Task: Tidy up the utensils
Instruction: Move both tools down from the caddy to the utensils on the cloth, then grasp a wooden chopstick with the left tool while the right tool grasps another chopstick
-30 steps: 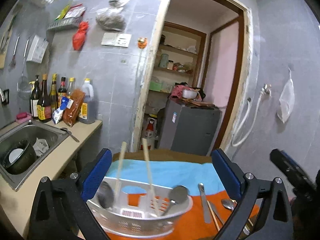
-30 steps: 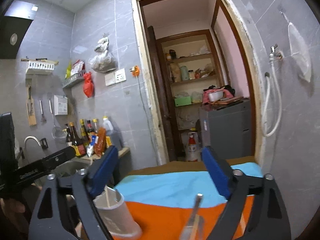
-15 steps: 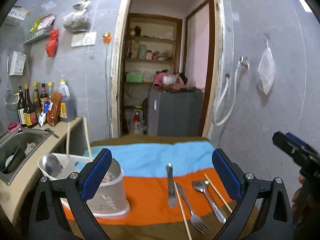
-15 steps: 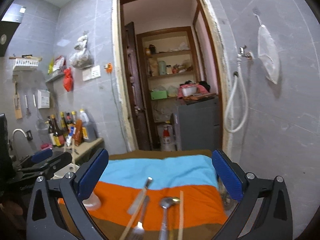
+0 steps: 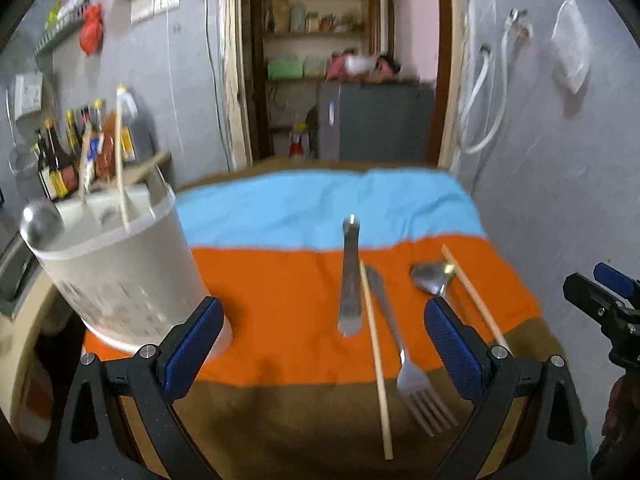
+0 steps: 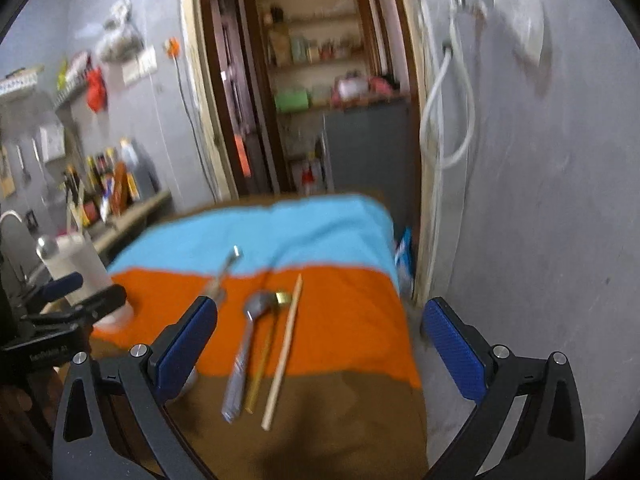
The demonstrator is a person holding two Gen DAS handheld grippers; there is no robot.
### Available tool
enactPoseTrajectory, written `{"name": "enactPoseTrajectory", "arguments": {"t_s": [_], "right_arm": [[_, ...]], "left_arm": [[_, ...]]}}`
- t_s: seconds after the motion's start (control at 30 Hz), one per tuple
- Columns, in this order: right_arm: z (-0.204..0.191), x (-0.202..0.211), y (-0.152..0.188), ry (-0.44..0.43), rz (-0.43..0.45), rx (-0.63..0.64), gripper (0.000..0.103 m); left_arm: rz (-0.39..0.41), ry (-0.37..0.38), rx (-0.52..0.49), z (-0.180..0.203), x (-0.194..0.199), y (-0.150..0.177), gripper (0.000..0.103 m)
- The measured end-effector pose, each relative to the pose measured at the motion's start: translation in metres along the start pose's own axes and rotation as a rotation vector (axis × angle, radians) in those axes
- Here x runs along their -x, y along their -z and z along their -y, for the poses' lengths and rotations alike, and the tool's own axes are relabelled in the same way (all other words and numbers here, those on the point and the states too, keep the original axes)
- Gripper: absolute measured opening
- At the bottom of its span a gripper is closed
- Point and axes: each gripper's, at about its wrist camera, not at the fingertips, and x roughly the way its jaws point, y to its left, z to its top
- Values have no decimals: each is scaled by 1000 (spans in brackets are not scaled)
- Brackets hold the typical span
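Note:
A white utensil holder [image 5: 120, 268] stands at the left on the striped cloth [image 5: 280, 300], with chopsticks and a ladle in it; it also shows in the right wrist view [image 6: 86, 276]. Loose on the cloth lie a knife [image 5: 350, 280], a fork [image 5: 404, 356], a spoon [image 5: 430, 278] and two chopsticks [image 5: 374, 356]. My left gripper [image 5: 320, 344] is open and empty above the cloth's near part. My right gripper [image 6: 320, 344] is open and empty above a spoon [image 6: 248, 344] and a chopstick [image 6: 284, 348].
A counter with sauce bottles [image 5: 76, 152] and a sink lies at the left. A doorway with a grey cabinet [image 5: 372, 120] is behind the table. A grey wall with a hose [image 6: 448, 112] runs close along the table's right side.
Both grippers have swung to the right and tilted down toward the loose utensils. The holder has slid from the centre to the left of the left wrist view.

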Motion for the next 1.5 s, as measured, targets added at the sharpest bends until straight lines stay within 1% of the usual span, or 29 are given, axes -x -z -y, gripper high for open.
{"name": "enactPoseTrajectory", "arguments": {"t_s": [0.03,0.1,0.13,0.17,0.2,0.23,0.3,0.33,0.4,0.43,0.5,0.53,0.6,0.67,0.7,0.8,0.87,1.03,1.1,1.2,1.3,1.37,1.5], "right_arm": [[3,-9,5,-6,-34,-4,103],[5,-19,10,-9,-76,-2,102],[6,-26,13,-12,-107,-1,100],[7,-31,15,-17,-127,-1,93],[7,-36,17,-25,-149,0,85],[7,-41,17,-34,-167,0,83],[6,-48,18,-49,-192,13,75],[5,-53,19,-60,-208,23,73],[1,-60,19,-78,-237,38,64],[-1,-65,19,-82,-254,45,62],[-6,-73,17,-86,-278,56,54],[-8,-77,17,-87,-284,62,51],[-13,-87,17,-78,-305,82,40],[-16,-95,17,-73,-328,95,35],[-18,-99,17,-67,-338,101,33],[-22,-107,15,-58,-342,109,30],[-22,-112,13,-60,-344,108,28],[-25,-121,8,-52,-350,120,28],[-26,-122,8,-49,-351,124,29],[-26,-121,8,-51,-351,123,29],[-27,-122,7,-53,-351,121,29],[-27,-123,7,-51,-354,125,31],[-29,-126,5,-40,-365,118,31]], "left_arm": [[-29,9,2,0,-7,2,98],[-86,21,2,-1,-21,6,98],[-107,29,-1,-1,-27,7,97],[-116,33,-4,0,-31,8,94],[-123,42,-6,1,-34,9,88],[-136,57,-10,1,-38,10,85],[-172,77,-10,1,-47,9,62],[-200,87,-4,1,-53,10,57],[-239,104,20,-1,-61,9,43],[-254,115,37,-2,-64,9,42],[-258,134,61,-4,-67,7,37],[-261,142,62,-3,-69,6,35],[-269,151,59,-1,-70,2,30],[-282,172,55,1,-72,1,26],[-292,183,52,3,-73,1,25],[-299,182,36,7,-78,0,20],[-304,189,43,6,-81,-2,19],[-302,183,30,8,-82,-1,16],[-310,185,41,7,-81,0,11],[-322,197,49,7,-78,3,7],[-336,199,47,9,-82,-1,7],[-355,214,72,8,-88,-5,7],[-377,248,116,2,-93,-9,7]]}}
